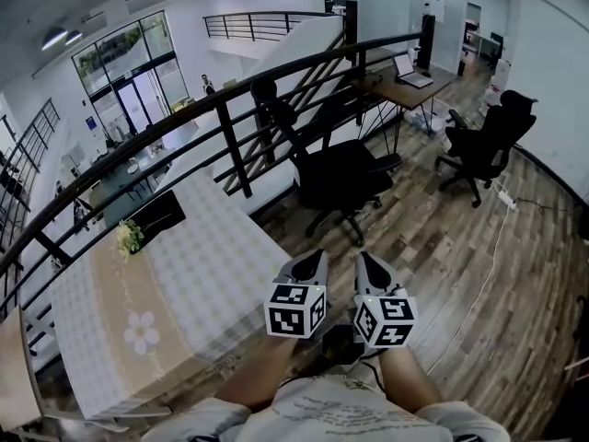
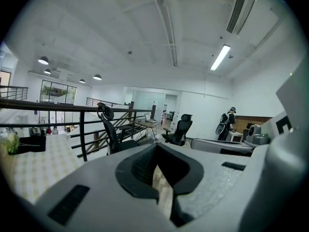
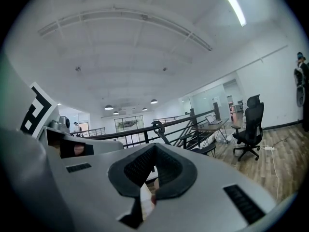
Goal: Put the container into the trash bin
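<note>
The cloth-covered counter (image 1: 184, 274) lies at left; no container or trash bin shows in any view. The left gripper (image 1: 316, 258) and right gripper (image 1: 365, 260) hang side by side, both jaws together and empty. Nothing seems started: the next move calls for finding the container.

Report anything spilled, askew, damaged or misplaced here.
Nothing is spilled, tipped or damaged: the planter on the table and the office chairs stand upright. Only oddity: no container or bin is in view, and the left hand-held gripper and right hand-held gripper are shut, empty.
</note>
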The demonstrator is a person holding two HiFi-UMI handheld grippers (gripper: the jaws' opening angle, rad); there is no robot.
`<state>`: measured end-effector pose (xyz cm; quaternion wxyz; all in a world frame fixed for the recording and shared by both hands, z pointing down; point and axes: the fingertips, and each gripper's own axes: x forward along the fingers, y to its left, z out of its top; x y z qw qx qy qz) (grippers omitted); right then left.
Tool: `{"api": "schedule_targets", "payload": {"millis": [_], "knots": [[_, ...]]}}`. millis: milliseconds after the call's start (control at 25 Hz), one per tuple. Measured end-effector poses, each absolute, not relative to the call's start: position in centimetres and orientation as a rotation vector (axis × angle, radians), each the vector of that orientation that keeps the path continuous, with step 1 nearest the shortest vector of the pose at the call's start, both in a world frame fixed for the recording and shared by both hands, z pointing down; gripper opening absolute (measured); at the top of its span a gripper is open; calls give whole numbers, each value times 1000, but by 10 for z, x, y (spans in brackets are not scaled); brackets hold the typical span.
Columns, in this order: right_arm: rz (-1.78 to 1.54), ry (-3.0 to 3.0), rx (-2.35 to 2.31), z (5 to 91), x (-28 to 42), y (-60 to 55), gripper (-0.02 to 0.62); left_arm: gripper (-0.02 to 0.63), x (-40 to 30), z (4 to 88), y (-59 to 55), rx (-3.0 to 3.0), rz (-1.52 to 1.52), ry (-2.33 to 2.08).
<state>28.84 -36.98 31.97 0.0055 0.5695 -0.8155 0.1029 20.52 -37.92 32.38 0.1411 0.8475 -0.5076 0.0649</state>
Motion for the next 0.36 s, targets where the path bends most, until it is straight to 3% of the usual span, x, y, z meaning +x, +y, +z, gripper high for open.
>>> {"api": "schedule_targets", "payload": {"millis": [360], "knots": [[301,-2533,1795,325,277,-372,2,5,190,327,-383,2472,210,-1509]]}}
